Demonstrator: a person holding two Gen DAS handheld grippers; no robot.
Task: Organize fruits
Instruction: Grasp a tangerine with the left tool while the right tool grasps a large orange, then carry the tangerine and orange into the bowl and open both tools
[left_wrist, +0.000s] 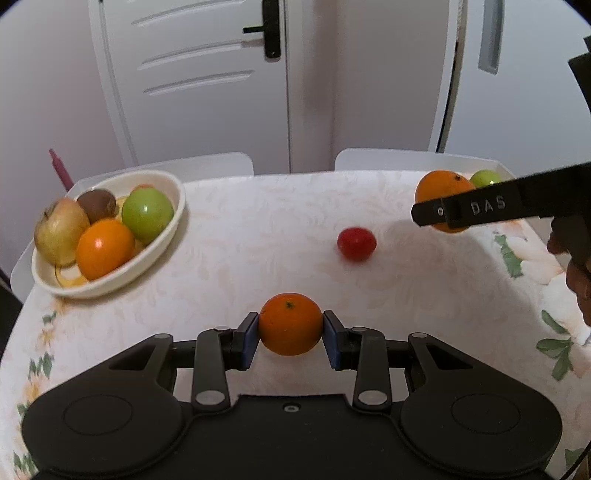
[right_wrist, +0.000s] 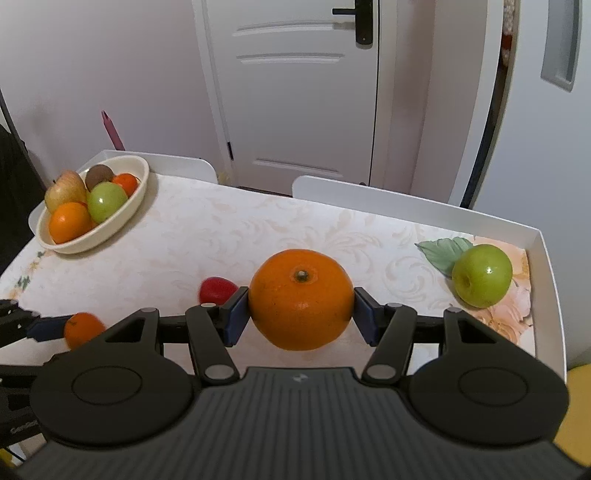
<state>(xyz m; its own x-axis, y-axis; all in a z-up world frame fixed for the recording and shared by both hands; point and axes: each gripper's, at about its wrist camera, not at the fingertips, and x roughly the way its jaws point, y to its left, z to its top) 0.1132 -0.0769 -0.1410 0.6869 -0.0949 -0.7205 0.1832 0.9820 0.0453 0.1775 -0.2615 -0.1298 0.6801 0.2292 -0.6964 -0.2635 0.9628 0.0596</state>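
Oranges: small orange (left_wrist: 290, 324) clamped in left gripper (left_wrist: 290, 334) | large orange (right_wrist: 301, 299) clamped in right gripper (right_wrist: 301, 314)

A home dining area, going by the bench (right_wrist: 229, 236) under a floral cloth, white chairs (right_wrist: 332, 188), a panelled door (right_wrist: 295, 92) and a fruit bowl (right_wrist: 142, 182).

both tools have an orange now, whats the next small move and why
Probably carry the left tool with its small orange toward the bowl on the left. Both tools already grip fruit, and the right tool with the big orange sits farther from the bowl, so it can follow.
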